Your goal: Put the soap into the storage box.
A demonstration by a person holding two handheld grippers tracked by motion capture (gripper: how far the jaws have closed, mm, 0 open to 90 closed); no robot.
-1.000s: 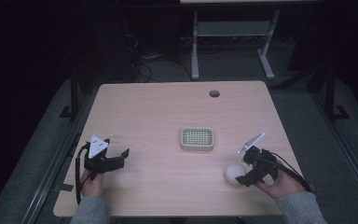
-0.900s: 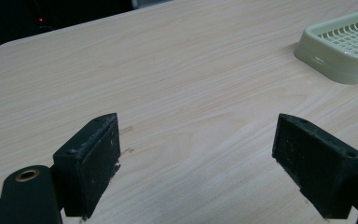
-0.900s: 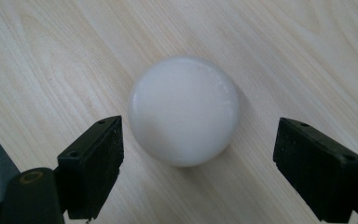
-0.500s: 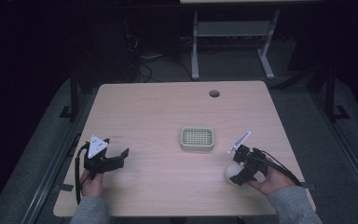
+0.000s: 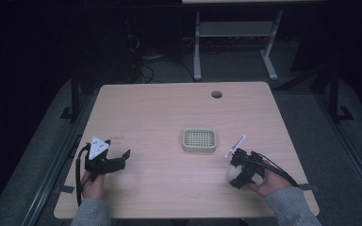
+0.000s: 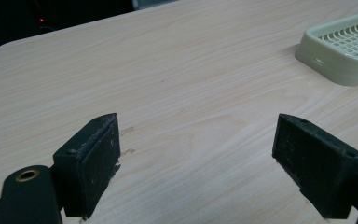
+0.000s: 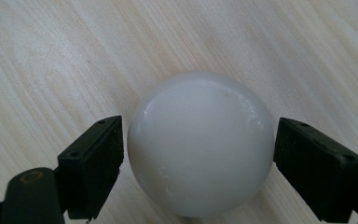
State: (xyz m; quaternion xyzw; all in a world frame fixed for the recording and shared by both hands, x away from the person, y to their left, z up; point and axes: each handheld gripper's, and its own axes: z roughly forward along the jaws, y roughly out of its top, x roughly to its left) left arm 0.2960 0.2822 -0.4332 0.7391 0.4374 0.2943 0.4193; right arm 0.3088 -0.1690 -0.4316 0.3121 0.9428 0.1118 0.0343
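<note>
A glossy white ball (image 7: pixel 200 149) lies on the wooden table (image 5: pixel 169 108), at the lower right of the high view, between the parted jaws of the right gripper (image 7: pixel 198 161); each jaw sits just beside the ball, and contact cannot be told. Above and left of it in that frame stands a pale green slotted tray (image 5: pixel 199 140). At the lower left, the left gripper (image 5: pixel 118 160) rests with jaws wide apart over bare wood.

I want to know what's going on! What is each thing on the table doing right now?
White ball: on the table, between the right gripper's jaws.
Right gripper: open around the ball, not clamped.
Left gripper: open, holding nothing.
Green basket: upright mid-table, looks empty.
</note>
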